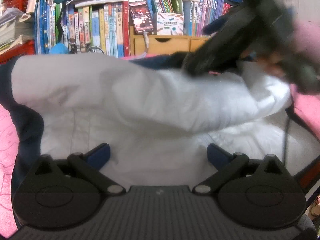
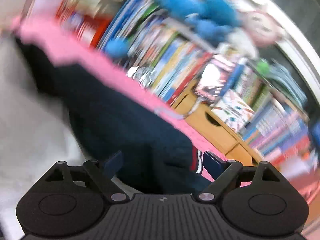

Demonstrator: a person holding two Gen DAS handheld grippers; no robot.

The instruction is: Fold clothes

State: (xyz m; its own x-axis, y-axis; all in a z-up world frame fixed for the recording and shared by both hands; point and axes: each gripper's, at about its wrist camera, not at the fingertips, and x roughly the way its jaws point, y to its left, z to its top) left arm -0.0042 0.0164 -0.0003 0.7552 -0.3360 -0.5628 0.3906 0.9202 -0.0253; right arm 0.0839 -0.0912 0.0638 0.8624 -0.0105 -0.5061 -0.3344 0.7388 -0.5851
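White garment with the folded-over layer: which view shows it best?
The left wrist view: the white garment fills the frame, fold visible, only slightly blurred. The right wrist view catches just a blurred white patch at its left edge.

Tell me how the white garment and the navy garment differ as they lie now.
The white garment is pale with a flap folded over across its width; the navy garment is dark, with a red and white striped cuff. The white one fills the left wrist view; the navy one shows there only at its edges. Both lie on the pink cover.
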